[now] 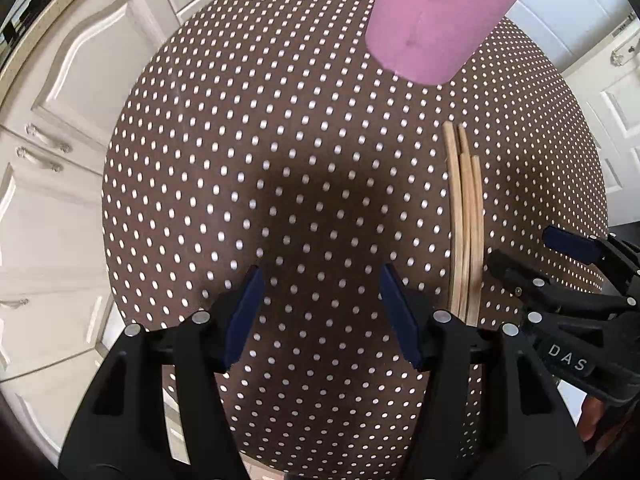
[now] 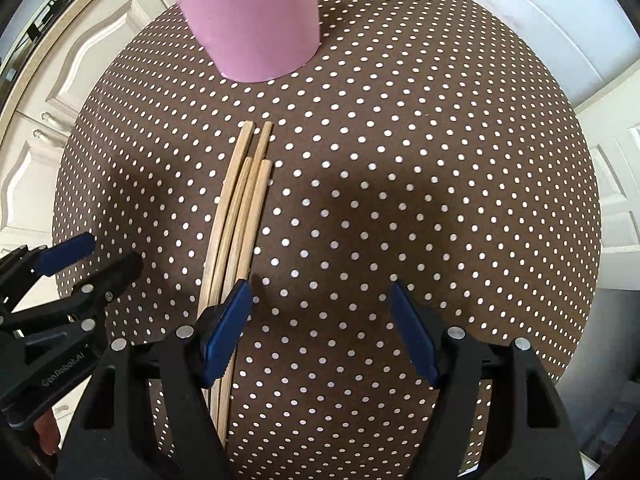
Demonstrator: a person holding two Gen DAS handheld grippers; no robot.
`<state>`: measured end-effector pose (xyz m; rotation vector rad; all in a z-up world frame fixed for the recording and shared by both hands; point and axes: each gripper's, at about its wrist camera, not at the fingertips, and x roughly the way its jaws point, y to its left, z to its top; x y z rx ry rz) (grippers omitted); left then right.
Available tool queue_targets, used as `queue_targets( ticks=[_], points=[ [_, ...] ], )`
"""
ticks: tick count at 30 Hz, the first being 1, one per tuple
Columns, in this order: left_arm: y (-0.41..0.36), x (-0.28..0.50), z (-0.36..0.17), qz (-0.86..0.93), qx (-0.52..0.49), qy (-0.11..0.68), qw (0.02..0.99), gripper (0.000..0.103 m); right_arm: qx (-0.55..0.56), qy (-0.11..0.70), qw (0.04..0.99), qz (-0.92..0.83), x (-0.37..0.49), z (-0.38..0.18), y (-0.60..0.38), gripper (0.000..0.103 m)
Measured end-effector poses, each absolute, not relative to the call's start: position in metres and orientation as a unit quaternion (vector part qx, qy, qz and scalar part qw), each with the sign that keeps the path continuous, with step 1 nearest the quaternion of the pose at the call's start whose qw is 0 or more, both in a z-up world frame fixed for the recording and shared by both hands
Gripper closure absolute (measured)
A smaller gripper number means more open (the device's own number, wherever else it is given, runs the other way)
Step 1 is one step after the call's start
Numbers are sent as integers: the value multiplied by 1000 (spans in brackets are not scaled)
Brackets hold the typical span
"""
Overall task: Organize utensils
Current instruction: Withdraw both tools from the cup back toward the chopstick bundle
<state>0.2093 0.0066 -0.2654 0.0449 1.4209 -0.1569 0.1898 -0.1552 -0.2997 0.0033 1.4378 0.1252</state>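
A: Hanging point-down over the counter (image 1: 200, 152), both tongs are released with nothing between their blue pads. The left tongs (image 1: 320, 312) have only dotted cloth beneath them.

B: And the right tongs (image 2: 320, 328)?

A: Same, gaping and empty. One pad sits right over the near ends of the chopsticks (image 2: 236, 220), but the sticks lie outside the gap, not inside it (whether that pad touches them I cannot tell).

B: So where exactly are the chopsticks?

A: Flat on the counter, four of them bundled side by side, between the two tongs. Their far ends point toward the pink cup (image 2: 252, 20), which stands upright near the far edge, a little apart from the stick tips.

B: Why lined up like that?

A: My guess is the bundle was laid pointing at the cup so one pinch can take a stick and tip it in. The cup seems to be the holder; something wooden may already stick out of its top in the left view, though it is cut off.

B: Next step?

A: Probably shifting the right tongs sideways to straddle the sticks.
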Motion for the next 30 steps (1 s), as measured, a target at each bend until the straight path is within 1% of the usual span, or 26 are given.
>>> queue_targets(
  ticks=[15,20,27,30],
  points=[
    [23,173,-267,-65,7,647,759,43,-6,664,745,64,190,-300,-151,35],
    [27,177,-251,-65,5,643,763,43,0,665,743,70,191,-296,-147,35],
    [29,180,-244,-64,1,643,763,42,6,660,748,71,187,-299,-148,34],
    [29,181,-244,-64,-1,643,763,42,-10,654,753,71,187,-298,-147,34]
  ],
)
